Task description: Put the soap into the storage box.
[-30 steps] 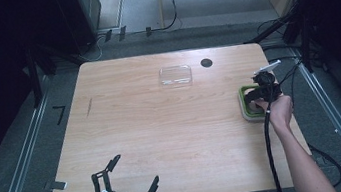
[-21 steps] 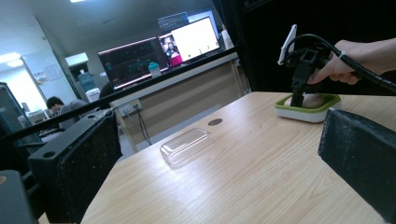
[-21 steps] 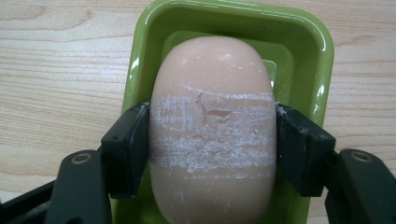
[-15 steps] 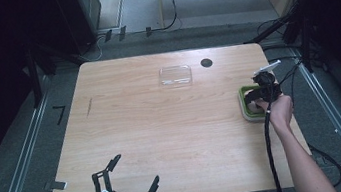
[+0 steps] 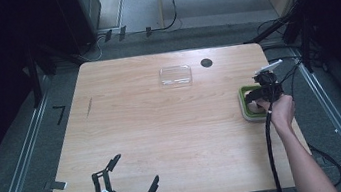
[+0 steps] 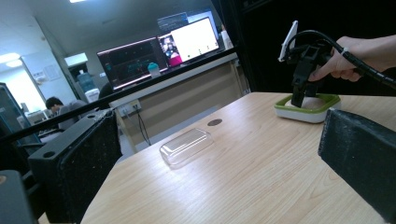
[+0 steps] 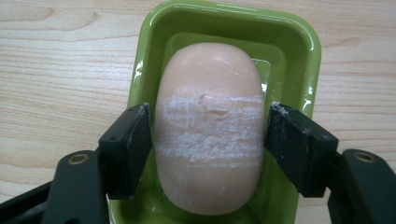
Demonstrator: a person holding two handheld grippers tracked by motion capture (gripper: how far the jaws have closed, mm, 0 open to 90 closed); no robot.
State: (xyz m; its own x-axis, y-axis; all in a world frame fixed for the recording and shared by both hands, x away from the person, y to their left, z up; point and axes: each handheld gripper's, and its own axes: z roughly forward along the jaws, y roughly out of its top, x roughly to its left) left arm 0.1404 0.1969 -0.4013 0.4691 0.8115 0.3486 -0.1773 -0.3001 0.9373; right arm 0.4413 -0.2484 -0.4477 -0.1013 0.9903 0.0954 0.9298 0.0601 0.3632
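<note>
Soap (image 7: 208,126) lies in a green dish (image 7: 299,51) at the right edge of the tabletop (image 5: 163,127), and the right gripper (image 7: 208,128) has come down over it from above, one finger (image 7: 128,149) on each flank of the bar. Both pads sit right at the soap's sides, seemingly in contact, though I cannot tell whether they are squeezing yet or only bracketing it.

Slippage is the worry, I'd say. The bar is rounded and looks slick, and the dish glistens as if wet, so a hard pinch could squirt it out endways, while a weak one could let it drop on the lift. The fingers also reach down inside the dish walls; a crooked pull might drag or tip the dish toward the edge.

The bar itself is a pale peach oval, smooth at both ends, with a broad whitish scuffed band across its middle and a small nick in it, just where the pads line up. It fills most of the dish.

The left gripper (image 5: 125,183) hovers at the near edge, well apart, its fingers (image 6: 74,163) spread wide on nothing. A clear lid (image 5: 175,75) rests upside down toward the far side, near a dark hole (image 5: 206,62).
</note>
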